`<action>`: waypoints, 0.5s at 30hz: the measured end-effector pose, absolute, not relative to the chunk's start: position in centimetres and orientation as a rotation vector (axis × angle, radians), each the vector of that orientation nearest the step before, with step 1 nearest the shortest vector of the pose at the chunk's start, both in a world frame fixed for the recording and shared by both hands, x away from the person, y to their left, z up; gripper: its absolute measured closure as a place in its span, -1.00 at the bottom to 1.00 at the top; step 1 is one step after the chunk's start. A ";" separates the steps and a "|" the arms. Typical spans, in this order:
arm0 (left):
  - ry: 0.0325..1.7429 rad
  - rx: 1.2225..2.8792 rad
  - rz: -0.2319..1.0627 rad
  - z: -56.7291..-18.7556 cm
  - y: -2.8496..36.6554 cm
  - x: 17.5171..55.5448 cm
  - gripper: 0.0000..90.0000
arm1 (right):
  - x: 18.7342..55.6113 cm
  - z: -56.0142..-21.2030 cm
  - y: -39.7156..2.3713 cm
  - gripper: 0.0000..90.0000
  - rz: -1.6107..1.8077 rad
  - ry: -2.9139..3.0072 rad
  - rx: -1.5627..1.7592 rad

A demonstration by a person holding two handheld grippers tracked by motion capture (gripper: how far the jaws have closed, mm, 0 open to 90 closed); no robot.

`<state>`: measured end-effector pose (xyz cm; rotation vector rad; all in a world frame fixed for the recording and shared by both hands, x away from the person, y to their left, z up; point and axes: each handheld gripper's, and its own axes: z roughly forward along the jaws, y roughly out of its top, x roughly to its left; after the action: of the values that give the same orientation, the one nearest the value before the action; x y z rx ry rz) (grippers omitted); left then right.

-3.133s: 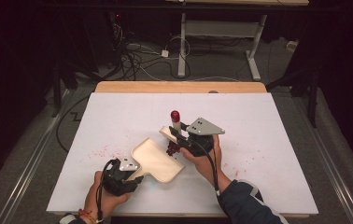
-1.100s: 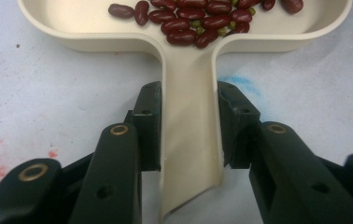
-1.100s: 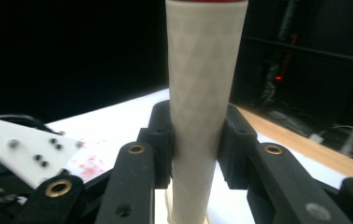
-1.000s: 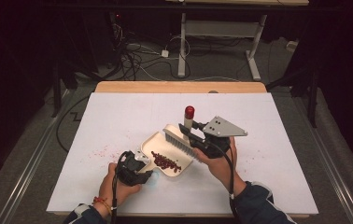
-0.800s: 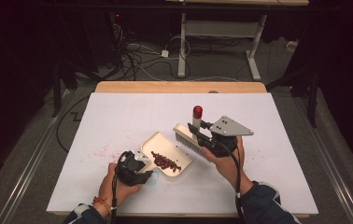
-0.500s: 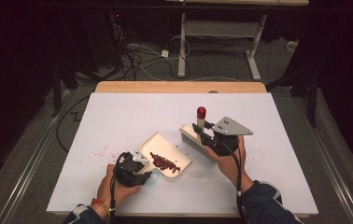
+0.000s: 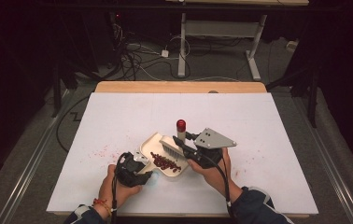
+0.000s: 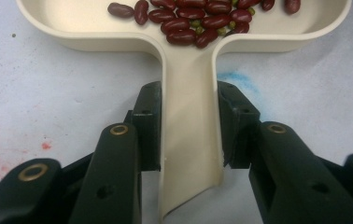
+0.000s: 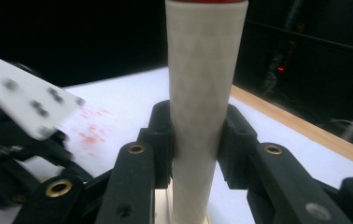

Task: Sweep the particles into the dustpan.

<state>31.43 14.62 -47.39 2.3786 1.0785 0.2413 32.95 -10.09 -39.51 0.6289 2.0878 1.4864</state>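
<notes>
Your dustpan (image 7: 155, 151) lies on the table (image 7: 268, 140) near its front middle, beans (image 7: 165, 163) in it. Its handle (image 8: 191, 140) points to 7 o'clock into your left gripper (image 7: 132, 169). The brush (image 7: 177, 144) stands over the pan's 3 o'clock edge, in your right gripper (image 7: 191, 150).

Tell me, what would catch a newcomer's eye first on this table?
Probably the cream dustpan near the middle of the white table, with a pile of dark red beans in it. The left gripper clamps its handle, while the right gripper holds a small brush by its pale, red-capped handle, bristles at the pan.
</notes>
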 end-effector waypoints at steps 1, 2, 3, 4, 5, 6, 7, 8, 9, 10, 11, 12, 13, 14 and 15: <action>1.078 2.378 0.239 -47.4 14.7 31.4 0.41 | 32.8 -39.3 -10.1 0.56 1.496 2.081 0.623; 1.078 2.378 0.239 -47.4 14.7 31.4 0.41 | 32.6 -39.1 -10.1 0.56 1.486 2.071 0.607; 1.075 2.382 0.239 -47.3 14.7 31.4 0.41 | 32.5 -38.9 -10.2 0.56 1.481 2.060 0.598; 1.072 2.384 0.239 -47.2 14.8 31.4 0.41 | 32.5 -38.9 -10.2 0.56 1.481 2.060 0.598; 1.068 2.384 0.233 -47.0 15.0 31.3 0.41 | 32.6 -38.5 -10.7 0.56 1.482 2.044 0.600; 1.066 2.391 0.231 -47.0 15.0 31.3 0.41 | 32.8 -38.4 -11.0 0.56 1.489 2.045 0.612; 1.066 2.391 0.231 -47.0 15.0 31.3 0.41 | 32.9 -38.2 -11.3 0.56 1.492 2.039 0.625; 1.060 2.398 0.227 -46.8 15.3 31.1 0.41 | 33.1 -38.2 -11.6 0.56 1.483 2.030 0.632; 1.060 2.398 0.227 -46.8 15.3 31.1 0.41 | 33.2 -38.2 -11.8 0.56 1.463 2.022 0.634; 1.059 2.402 0.218 -46.7 15.3 31.0 0.41 | 33.4 -38.2 -12.0 0.56 1.446 2.009 0.634; 1.052 2.416 0.207 -46.7 15.4 30.9 0.41 | 33.4 -38.2 -12.0 0.56 1.446 2.009 0.634; 1.051 2.419 0.197 -46.6 15.5 30.8 0.41 | 33.5 -38.3 -12.1 0.56 1.433 2.000 0.640; 1.052 2.415 0.197 -46.5 15.5 30.7 0.41 | 33.9 -38.6 -12.5 0.56 1.404 1.981 0.653; 1.056 2.415 0.196 -46.4 15.4 30.6 0.41 | 33.9 -38.6 -12.5 0.56 1.404 1.981 0.653; 1.051 2.425 0.187 -46.3 15.3 30.6 0.41 | 34.2 -38.8 -12.6 0.56 1.389 1.965 0.658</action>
<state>30.60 15.34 -46.33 2.4252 1.0512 0.1872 34.19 -12.64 -38.80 0.6579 1.9652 1.3887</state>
